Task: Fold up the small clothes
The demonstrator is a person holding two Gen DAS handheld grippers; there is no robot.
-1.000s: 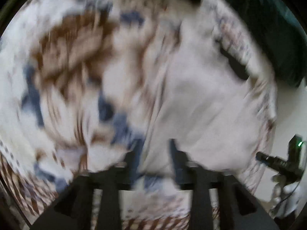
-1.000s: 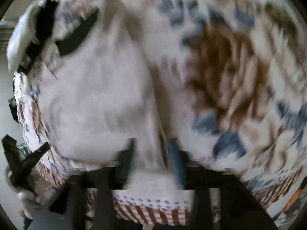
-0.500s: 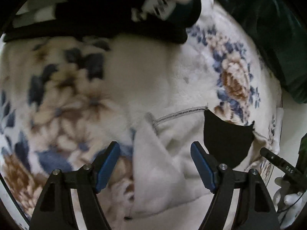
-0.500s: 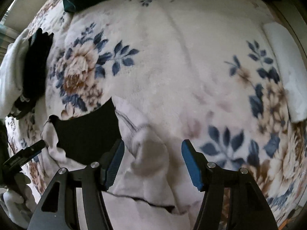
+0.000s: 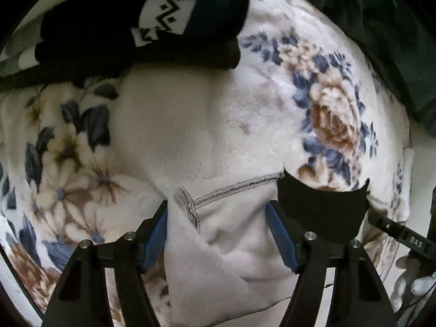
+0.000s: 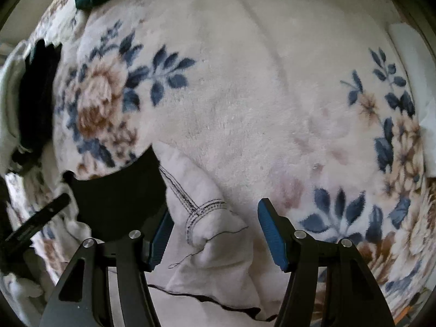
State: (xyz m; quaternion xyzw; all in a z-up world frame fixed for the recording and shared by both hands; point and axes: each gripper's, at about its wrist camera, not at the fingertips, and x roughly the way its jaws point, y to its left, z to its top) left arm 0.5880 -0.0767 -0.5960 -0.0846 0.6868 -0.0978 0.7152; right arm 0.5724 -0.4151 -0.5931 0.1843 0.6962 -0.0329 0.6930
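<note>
A small white fleece garment (image 5: 231, 234) with grey stitched seams and a black panel (image 5: 321, 209) lies on the floral blanket (image 5: 207, 125). My left gripper (image 5: 218, 234) is open, its blue pads either side of the garment's seamed corner, holding nothing. In the right wrist view the same garment (image 6: 215, 234) lies bunched with its black panel (image 6: 120, 199) to the left. My right gripper (image 6: 215, 234) is open over its stitched cuff, holding nothing.
A stack of folded dark clothes with a white zigzag-patterned band (image 5: 163, 19) lies at the blanket's far side. A dark green cloth (image 5: 381, 32) sits at the back right. The other gripper's finger (image 6: 35, 220) shows at the left. A white folded cloth (image 6: 414, 81) lies at the right edge.
One second ago both grippers were shut on the garment and moving fast. Both have since opened and let it go onto the blanket; it now lies still.
</note>
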